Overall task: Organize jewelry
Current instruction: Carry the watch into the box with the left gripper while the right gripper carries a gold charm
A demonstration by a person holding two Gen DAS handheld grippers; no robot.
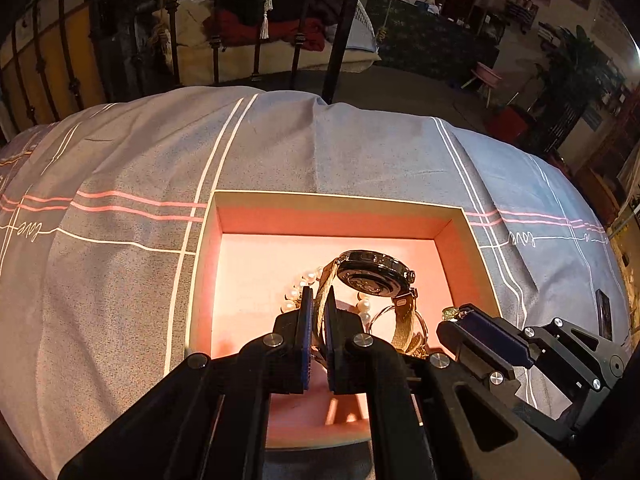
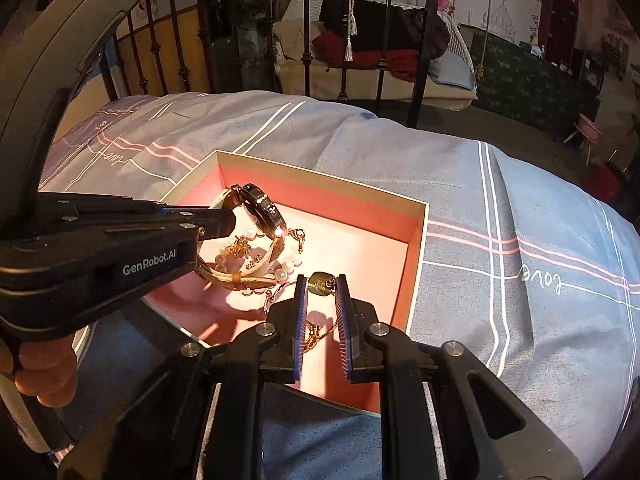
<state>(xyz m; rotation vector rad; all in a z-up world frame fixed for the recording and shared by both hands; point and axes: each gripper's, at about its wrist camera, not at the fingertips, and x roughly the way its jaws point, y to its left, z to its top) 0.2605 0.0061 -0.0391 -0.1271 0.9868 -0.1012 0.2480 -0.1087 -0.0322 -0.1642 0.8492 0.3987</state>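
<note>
An open box with a pink inside point(image 1: 340, 197) point(image 2: 320, 178) lies on the bed. My left gripper point(image 1: 319, 294) point(image 2: 228, 220) is shut on the gold mesh strap of a watch point(image 1: 374, 274) point(image 2: 264, 212) and holds it tilted above the box floor. A pearl bracelet point(image 1: 296, 288) point(image 2: 282, 272) and small gold pieces lie under it. To its right, my right gripper point(image 2: 322, 286) point(image 1: 452, 320) is shut on a green stone pendant point(image 2: 322, 283) point(image 1: 451, 312). The pendant's gold chain point(image 2: 316, 336) hangs down over the box.
The box rests on a grey-blue bedspread point(image 1: 120, 240) point(image 2: 520, 200) with white and pink stripes. Black iron bed rails point(image 1: 340, 32) point(image 2: 424, 40) stand beyond it. A person's hand point(image 2: 44, 372) grips the left tool. A round shiny edge point(image 2: 180, 330) shows under the box's near side.
</note>
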